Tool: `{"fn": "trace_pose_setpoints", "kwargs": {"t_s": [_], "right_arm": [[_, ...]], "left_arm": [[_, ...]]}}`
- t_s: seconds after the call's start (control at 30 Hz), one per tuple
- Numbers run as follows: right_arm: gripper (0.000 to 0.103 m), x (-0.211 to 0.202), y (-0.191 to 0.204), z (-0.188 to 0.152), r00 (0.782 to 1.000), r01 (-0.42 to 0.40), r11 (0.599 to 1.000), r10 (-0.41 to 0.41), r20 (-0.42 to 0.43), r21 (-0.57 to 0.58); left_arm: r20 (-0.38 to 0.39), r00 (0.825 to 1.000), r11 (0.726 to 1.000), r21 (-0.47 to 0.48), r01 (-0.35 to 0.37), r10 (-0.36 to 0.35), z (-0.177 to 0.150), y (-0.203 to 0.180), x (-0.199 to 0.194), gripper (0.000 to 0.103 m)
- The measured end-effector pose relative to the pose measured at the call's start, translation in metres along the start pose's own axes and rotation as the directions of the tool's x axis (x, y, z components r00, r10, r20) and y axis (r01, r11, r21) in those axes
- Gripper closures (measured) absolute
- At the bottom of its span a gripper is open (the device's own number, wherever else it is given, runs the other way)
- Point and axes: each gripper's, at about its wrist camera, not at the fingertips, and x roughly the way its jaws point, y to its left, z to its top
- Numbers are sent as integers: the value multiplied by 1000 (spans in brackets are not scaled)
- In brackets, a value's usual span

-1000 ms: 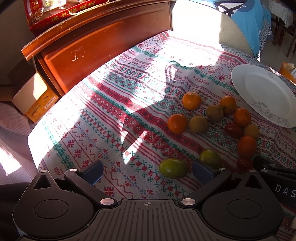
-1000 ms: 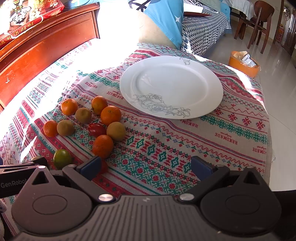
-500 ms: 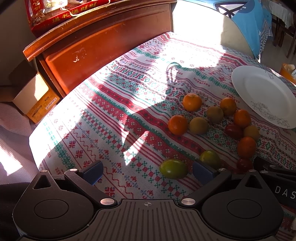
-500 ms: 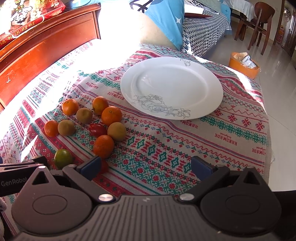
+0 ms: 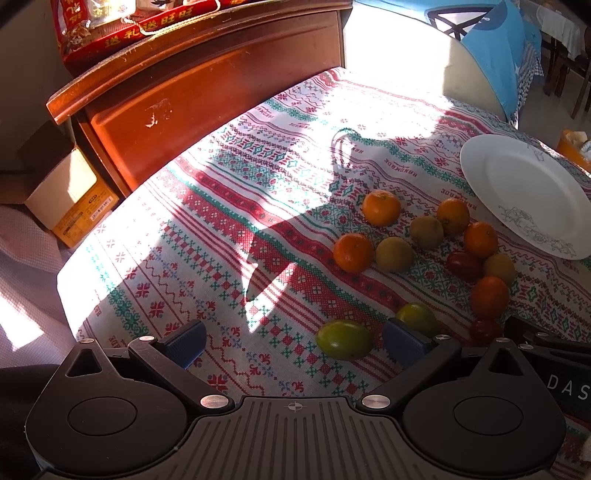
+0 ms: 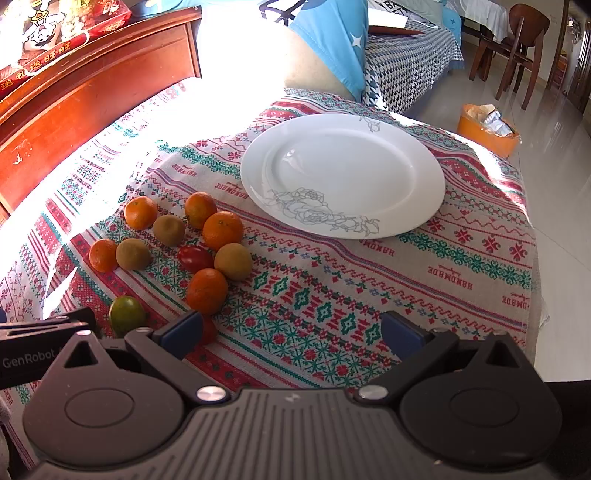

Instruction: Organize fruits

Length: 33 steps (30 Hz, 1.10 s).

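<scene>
Several loose fruits lie on the patterned tablecloth: oranges [image 5: 381, 207] [image 6: 222, 230], brown kiwis [image 5: 394, 254] [image 6: 233, 261], red tomatoes [image 5: 463, 266] [image 6: 195, 257] and green citrus [image 5: 344, 339] [image 6: 126, 315]. A white plate [image 5: 524, 192] [image 6: 343, 173] with a grey flower drawing sits empty to their right. My left gripper [image 5: 293, 341] is open above the cloth, one green citrus just inside its right finger. My right gripper [image 6: 291, 328] is open over bare cloth, a small red tomato [image 6: 207, 329] beside its left finger.
A wooden headboard [image 5: 207, 85] with red boxes [image 5: 155, 26] on top borders the far left. A cardboard box [image 5: 66, 195] stands on the floor. An orange bin [image 6: 487, 127], chairs [image 6: 521, 48] and a checked bed [image 6: 402, 62] lie beyond the table's right edge.
Both views have shifted slightly: the fruits and plate sit a little lower and nearer in the frames. Both grippers stay open and no fruit has moved.
</scene>
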Motion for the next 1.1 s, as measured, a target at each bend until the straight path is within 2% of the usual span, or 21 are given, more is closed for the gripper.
{"fn": "trace_pose_setpoints", "kwargs": {"t_s": [0.6, 0.73, 0.8, 1.0, 1.1], "right_arm": [[1, -2, -4, 0, 1000, -10, 1000, 10, 2, 6], [2, -5, -7, -1, 1000, -22, 1000, 22, 20, 5], [2, -8, -10, -1, 999, -41, 999, 41, 32, 2], [3, -16, -25, -8, 991, -118, 993, 118, 66, 5], [8, -18, -30, -13, 984, -162, 987, 162, 75, -6]], "left_arm": [[14, 1000, 1000, 9, 18, -18, -1, -2, -1, 1], [14, 999, 999, -13, 49, -49, -1, 1, -1, 1], [7, 997, 997, -30, 77, -76, -3, 4, 0, 1], [4, 998, 997, -55, 63, -63, -5, 14, 2, 1], [18, 998, 995, -68, 69, -68, -5, 21, 0, 1]]}}
